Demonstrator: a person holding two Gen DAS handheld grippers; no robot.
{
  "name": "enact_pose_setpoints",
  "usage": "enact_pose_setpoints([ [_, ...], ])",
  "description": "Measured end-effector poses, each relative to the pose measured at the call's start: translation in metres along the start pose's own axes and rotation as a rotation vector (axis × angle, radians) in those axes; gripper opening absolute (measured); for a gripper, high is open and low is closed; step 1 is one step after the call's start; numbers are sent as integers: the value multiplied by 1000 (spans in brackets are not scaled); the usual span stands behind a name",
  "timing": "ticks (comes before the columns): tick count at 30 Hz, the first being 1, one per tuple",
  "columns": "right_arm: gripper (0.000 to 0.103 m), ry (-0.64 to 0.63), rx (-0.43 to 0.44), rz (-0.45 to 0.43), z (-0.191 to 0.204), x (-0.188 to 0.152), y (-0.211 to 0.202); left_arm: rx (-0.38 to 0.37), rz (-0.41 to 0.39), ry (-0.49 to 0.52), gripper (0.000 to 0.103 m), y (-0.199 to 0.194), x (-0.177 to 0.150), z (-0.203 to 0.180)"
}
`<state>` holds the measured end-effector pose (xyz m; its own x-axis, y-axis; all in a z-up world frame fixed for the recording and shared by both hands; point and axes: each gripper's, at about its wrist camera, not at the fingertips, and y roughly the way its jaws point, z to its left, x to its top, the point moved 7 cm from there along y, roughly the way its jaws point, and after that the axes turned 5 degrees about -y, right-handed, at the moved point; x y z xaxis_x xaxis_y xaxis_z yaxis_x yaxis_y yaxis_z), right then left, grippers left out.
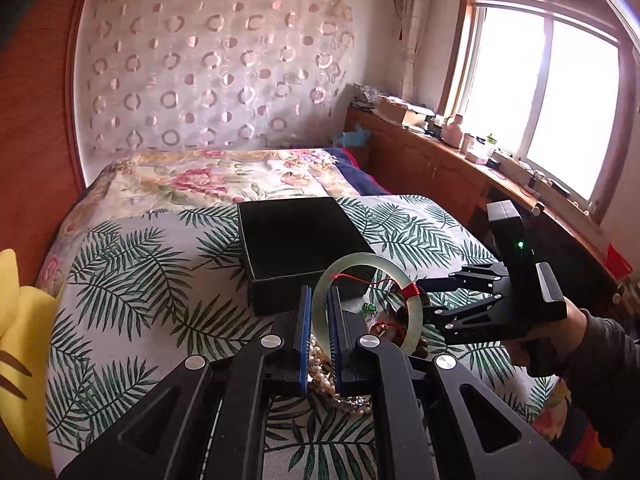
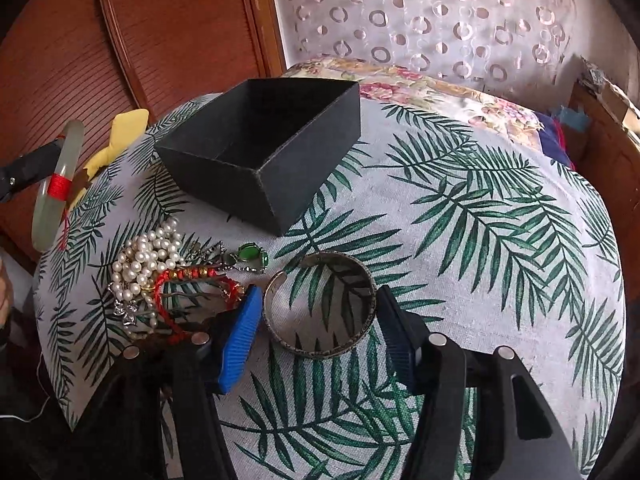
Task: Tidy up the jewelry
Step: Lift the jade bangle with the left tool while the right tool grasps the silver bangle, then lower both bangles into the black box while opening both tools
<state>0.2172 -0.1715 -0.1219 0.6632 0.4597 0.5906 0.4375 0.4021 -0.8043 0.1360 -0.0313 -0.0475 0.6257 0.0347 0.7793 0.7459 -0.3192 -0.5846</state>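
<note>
While the left claw pinches one jade bangle, the spread right claw straddles one metal cuff.

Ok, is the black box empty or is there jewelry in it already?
Empty as far as visible: the black box stands open and its visible interior is bare in the right wrist view. The near corner is hidden.

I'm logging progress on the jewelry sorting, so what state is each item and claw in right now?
Jade bangle: lifted off the bed, clamped in the left claw.
Black box: open, no lid, nothing seen inside.
Metal cuff bracelet: lying on the leaf-print cloth, between the right claw's open fingers, not gripped.
Pearl necklace: heaped in a tangle with the red cord bracelets.
Green stone piece: loose on the cloth.
</note>
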Motion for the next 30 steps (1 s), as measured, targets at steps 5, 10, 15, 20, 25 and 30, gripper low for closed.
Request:
enact_pose_setpoints([
  [5,5,14,-64,-13,-12,0,-8,3,-2,-10,7,3,1,3],
  [10,12,-18,-78,-4,-6,-3,-4,14,1,-17,7,8,3,7],
  [15,8,-32,-95,14,-5,-5,-1,19,-1,-20,7,9,3,10],
  [20,5,-39,-110,0,-8,1,-7,25,-17,-27,7,13,11,14],
  [25,5,-49,-130,-47,-12,16,-23,44,-20,-42,7,32,25,26],
  [30,5,-64,-153,-104,-13,44,-44,73,-6,-46,7,55,41,35],
])
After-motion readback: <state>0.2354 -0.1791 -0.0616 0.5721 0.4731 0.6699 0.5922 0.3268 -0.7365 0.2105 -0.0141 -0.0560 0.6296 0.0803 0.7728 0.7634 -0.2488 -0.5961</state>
